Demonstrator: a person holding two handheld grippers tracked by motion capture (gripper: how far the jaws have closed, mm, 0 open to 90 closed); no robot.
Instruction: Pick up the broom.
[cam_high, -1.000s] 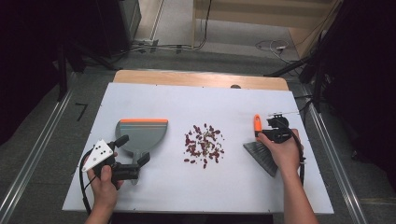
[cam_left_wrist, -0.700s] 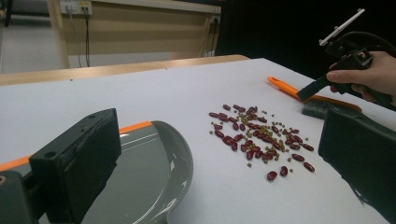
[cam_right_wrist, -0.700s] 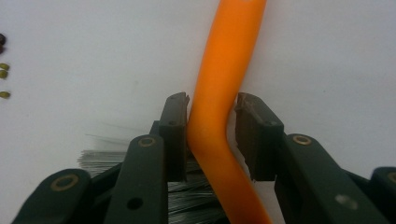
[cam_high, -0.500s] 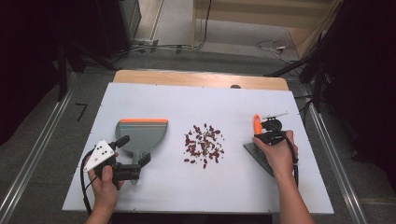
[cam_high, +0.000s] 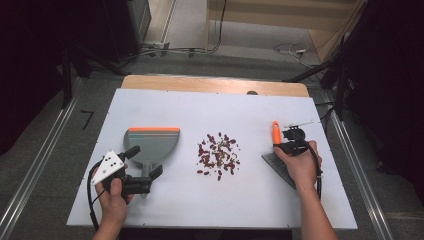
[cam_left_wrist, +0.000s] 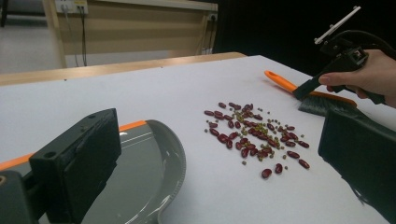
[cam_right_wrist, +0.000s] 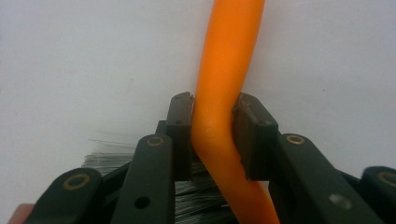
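At the left of the white table (cam_high: 210, 105), the left gripper (cam_high: 141, 171) sits in the person's left hand (cam_high: 114, 200), its black jaws standing wide apart on either side of the stem of a grey plastic dustpan with an orange front edge (cam_high: 151, 143), not pressing on it. The dustpan lies flat, its orange lip facing the far edge of the table. In the middle, well apart from the pan, a loose scatter of dark red beans mixed with small greenish ones (cam_high: 218, 156) is spread on the bare surface. To the right of the heap lies a hand brush with an orange plastic handle and dark grey bristles (cam_high: 275, 134), bristles toward the person. The right gripper (cam_right_wrist: 214, 123) has just been closing and now clamps the orange handle between both pads, right where it bends above the bristles; the right hand (cam_high: 300, 167) holds it low over the table
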